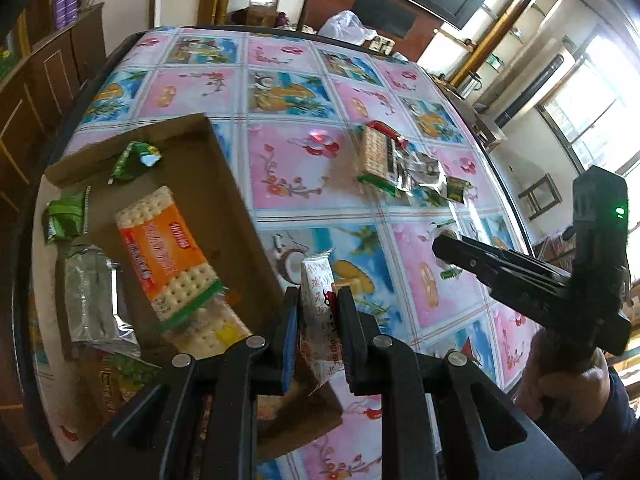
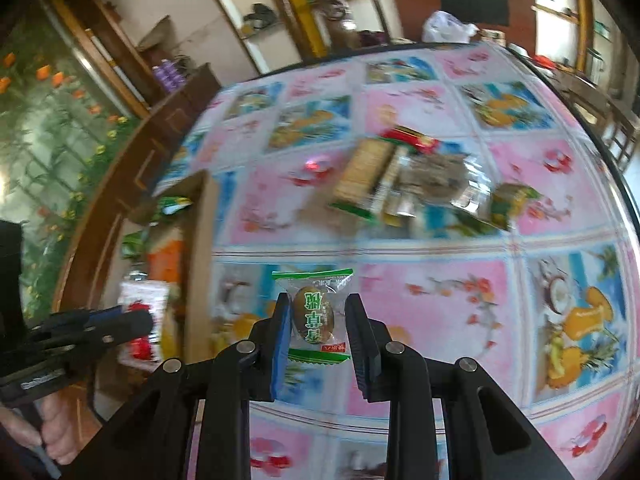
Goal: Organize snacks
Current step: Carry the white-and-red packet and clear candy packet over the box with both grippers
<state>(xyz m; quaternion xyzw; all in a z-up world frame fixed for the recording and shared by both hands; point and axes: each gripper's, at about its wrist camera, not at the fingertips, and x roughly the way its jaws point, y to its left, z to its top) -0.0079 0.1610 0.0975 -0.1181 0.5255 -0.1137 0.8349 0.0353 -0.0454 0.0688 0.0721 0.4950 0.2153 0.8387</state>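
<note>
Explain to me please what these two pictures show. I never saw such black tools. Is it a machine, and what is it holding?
It is no machine. A person holds a pair of black tongs in each hand, and each pair carries a small camera that looks forward along its two fingers. So every picture is taken from one of the tongs.

In the left camera's picture the left tongs are shut on a white snack packet with red writing. The right camera shows the right tongs gripping a small clear sweet wrapper with green ends.

Below is a table with a pink and blue patterned cloth. On it lies a flat cardboard box with an orange cracker pack and other packets inside. A loose pile of snacks lies farther away on the cloth.
</note>
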